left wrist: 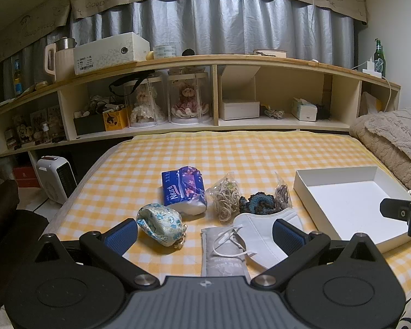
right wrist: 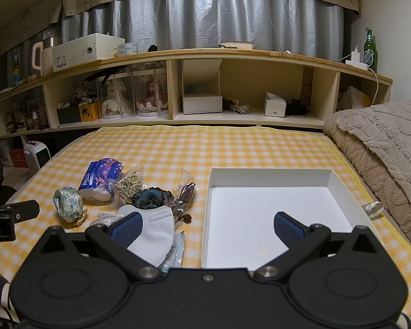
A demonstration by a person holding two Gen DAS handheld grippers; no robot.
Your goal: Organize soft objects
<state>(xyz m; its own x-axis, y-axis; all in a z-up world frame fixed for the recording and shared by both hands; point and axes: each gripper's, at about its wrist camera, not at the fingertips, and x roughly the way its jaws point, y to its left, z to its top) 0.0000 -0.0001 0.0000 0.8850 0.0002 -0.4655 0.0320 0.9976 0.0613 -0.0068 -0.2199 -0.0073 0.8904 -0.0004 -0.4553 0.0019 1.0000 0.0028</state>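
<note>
- We see a yellow-checked bed cover (right wrist: 233,148) under dim indoor light.
- A wooden shelf unit (right wrist: 222,54) runs along its far edge.
- Grey curtains (right wrist: 205,19) hang behind.

A bed (left wrist: 233,150) with a yellow-and-white checked sheet carries a shallow white box (left wrist: 339,176) on the right. Left of the box lie a tissue pack (left wrist: 182,189), a floral pouch (left wrist: 159,223), bagged hair ties (left wrist: 226,196), a crocheted scrunchie (left wrist: 257,204), a face mask (left wrist: 263,224) and a grey packet (left wrist: 223,255). A beige blanket (left wrist: 391,134) is heaped along the right edge.

Left hand-held gripper (left wrist: 205,235) agape, face mask (left wrist: 263,230), white tray (left wrist: 339,183)
</note>
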